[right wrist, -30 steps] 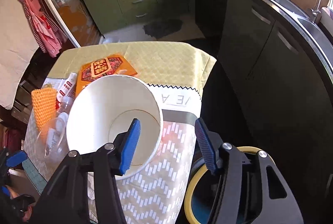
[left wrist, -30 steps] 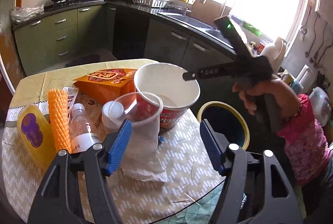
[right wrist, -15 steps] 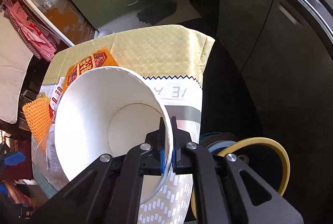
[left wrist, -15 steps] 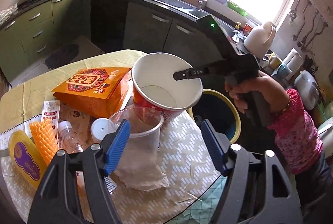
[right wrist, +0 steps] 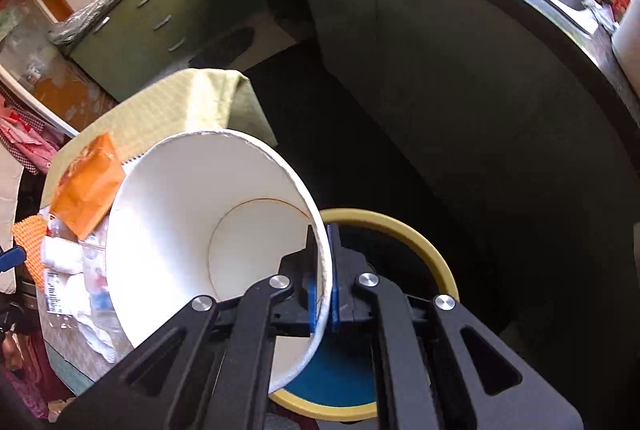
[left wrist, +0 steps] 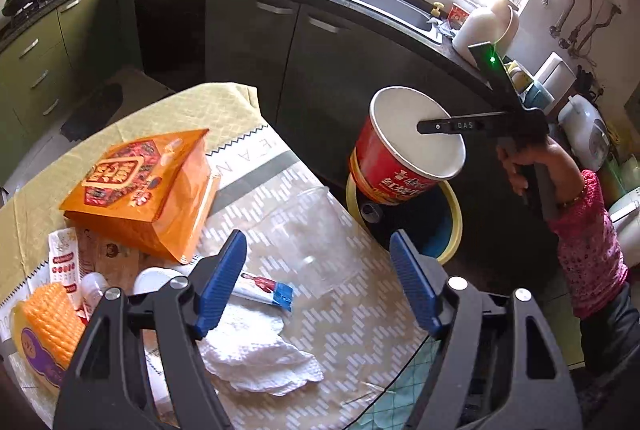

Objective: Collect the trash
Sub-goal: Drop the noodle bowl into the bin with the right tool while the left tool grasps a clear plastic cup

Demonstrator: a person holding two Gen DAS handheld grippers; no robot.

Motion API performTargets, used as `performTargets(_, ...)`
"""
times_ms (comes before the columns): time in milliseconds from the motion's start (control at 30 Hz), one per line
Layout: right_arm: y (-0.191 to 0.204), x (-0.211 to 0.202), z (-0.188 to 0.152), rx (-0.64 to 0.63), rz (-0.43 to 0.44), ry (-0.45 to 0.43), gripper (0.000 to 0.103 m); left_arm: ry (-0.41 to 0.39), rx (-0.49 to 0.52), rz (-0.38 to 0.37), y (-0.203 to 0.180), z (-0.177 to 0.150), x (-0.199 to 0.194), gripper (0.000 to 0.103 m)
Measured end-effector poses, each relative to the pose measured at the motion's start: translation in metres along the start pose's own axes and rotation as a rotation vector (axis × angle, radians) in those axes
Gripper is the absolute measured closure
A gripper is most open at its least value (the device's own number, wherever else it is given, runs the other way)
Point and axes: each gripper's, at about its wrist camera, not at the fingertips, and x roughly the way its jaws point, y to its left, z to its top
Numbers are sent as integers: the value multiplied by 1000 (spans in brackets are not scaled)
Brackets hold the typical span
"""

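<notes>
My right gripper (right wrist: 323, 266) is shut on the rim of a red-and-white paper noodle cup (right wrist: 192, 222) and holds it in the air over a yellow-rimmed trash bin (right wrist: 404, 230) beside the table. In the left wrist view the cup (left wrist: 400, 154) hangs above the bin (left wrist: 448, 226), with the right gripper (left wrist: 440, 127) reaching in from the right. My left gripper (left wrist: 316, 282) is open above the table, with a clear plastic cup (left wrist: 316, 246) lying between its fingers.
On the table (left wrist: 240, 134) lie an orange snack bag (left wrist: 140, 186), a white napkin (left wrist: 260, 350), a small wrapper (left wrist: 264, 288), an orange foam net (left wrist: 52, 318) and a small bottle (left wrist: 94, 286). Dark cabinets (left wrist: 320, 42) and a sink counter stand behind.
My right gripper closed on the noodle cup's rim, lifted it off the table and carried it right, over the bin. The clear plastic cup now lies tipped between my left fingers.
</notes>
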Motion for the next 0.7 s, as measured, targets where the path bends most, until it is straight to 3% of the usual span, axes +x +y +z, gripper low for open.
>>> performTargets(100, -26, 15, -10, 28, -41, 29, 96, 37, -15, -24, -2, 2, 20, 25)
performTargets(300, -52, 47, -18, 38, -122, 81, 93, 77, -3, -98, -14, 25, 63, 25)
performTargets(433, -62, 63, -24, 25, -157, 107, 92, 113, 78, -122, -54, 40, 93, 25)
performTargets(500, -68, 67, -23, 3, -172, 95, 77, 149, 99, -134, -68, 47, 110, 25)
performTargets(533, -69, 65, -23, 5, -161, 87, 64, 173, 102, -129, -72, 47, 121, 25)
performTargets(567, -70, 57, -23, 5, -126, 64, 56, 197, 107, -123, -75, 46, 132, 25)
performTargets(633, -71, 41, -22, 35, -25, 35, 53, 254, 104, -105, -76, 40, 154, 25)
performTargets(700, -67, 32, -25, 75, 246, 83, 49, 282, 95, -116, -76, 33, 166, 25)
